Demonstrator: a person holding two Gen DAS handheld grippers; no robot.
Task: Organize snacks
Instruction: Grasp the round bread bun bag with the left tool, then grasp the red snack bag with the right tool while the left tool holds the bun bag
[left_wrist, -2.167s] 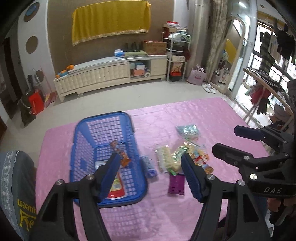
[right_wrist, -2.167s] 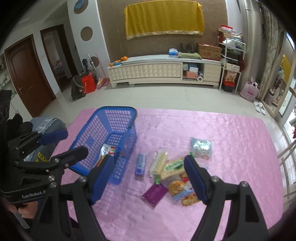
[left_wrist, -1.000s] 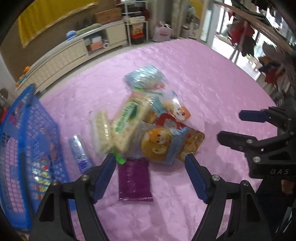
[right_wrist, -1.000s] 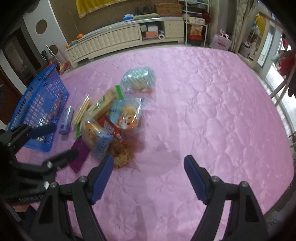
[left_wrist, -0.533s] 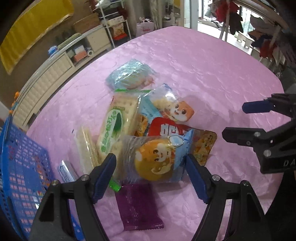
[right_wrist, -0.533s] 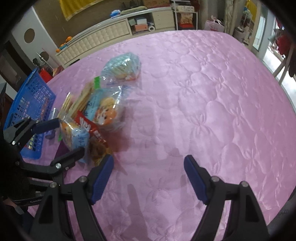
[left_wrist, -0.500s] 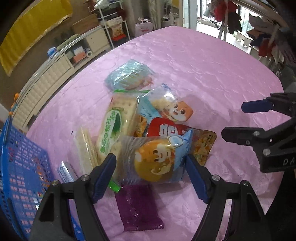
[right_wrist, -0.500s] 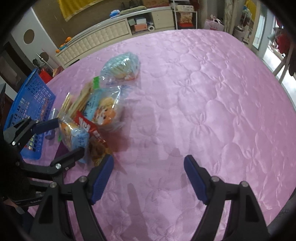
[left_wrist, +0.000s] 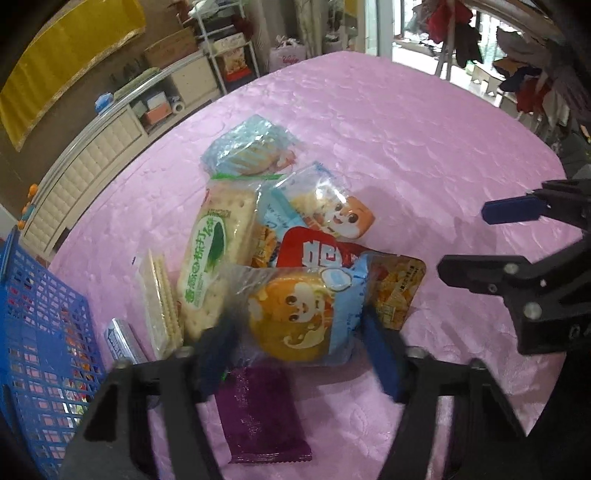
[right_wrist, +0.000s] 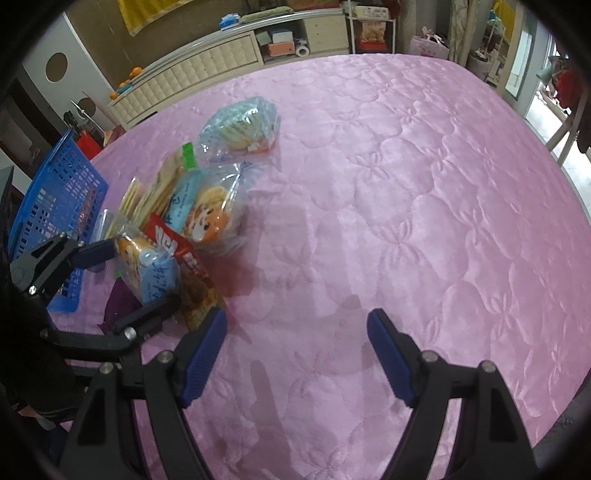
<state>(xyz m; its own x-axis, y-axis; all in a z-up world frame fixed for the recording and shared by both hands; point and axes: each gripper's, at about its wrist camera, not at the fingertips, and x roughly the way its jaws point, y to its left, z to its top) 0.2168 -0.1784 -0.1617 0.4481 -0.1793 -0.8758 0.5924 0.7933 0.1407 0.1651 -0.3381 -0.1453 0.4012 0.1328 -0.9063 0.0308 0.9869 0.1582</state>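
Observation:
A pile of snack packets lies on the pink quilted cloth (right_wrist: 406, 184). My left gripper (left_wrist: 297, 325) points down at the pile, and its jaws are closing. Between them is a clear-and-blue bag with an orange cartoon face (left_wrist: 303, 314), and both pads meet its sides. The side-on right wrist view shows the same left gripper (right_wrist: 136, 277) around that bag (right_wrist: 147, 266). Beneath the bag lie a red packet (left_wrist: 314, 251) and a purple packet (left_wrist: 258, 406). My right gripper (right_wrist: 295, 354) is open over bare cloth to the right of the pile.
A blue mesh basket (left_wrist: 37, 332) stands left of the pile with packets inside. A green-label cracker pack (left_wrist: 214, 258), a slim cracker pack (left_wrist: 159, 295), a squirrel-print bag (left_wrist: 332, 210) and a pale blue bag (left_wrist: 247, 147) lie around. A cream cabinet (right_wrist: 207, 66) runs behind.
The left jaws have narrowed onto the orange-face bag that lay between them. Both grippers sank closer to the cloth a second ago and have since kept still.

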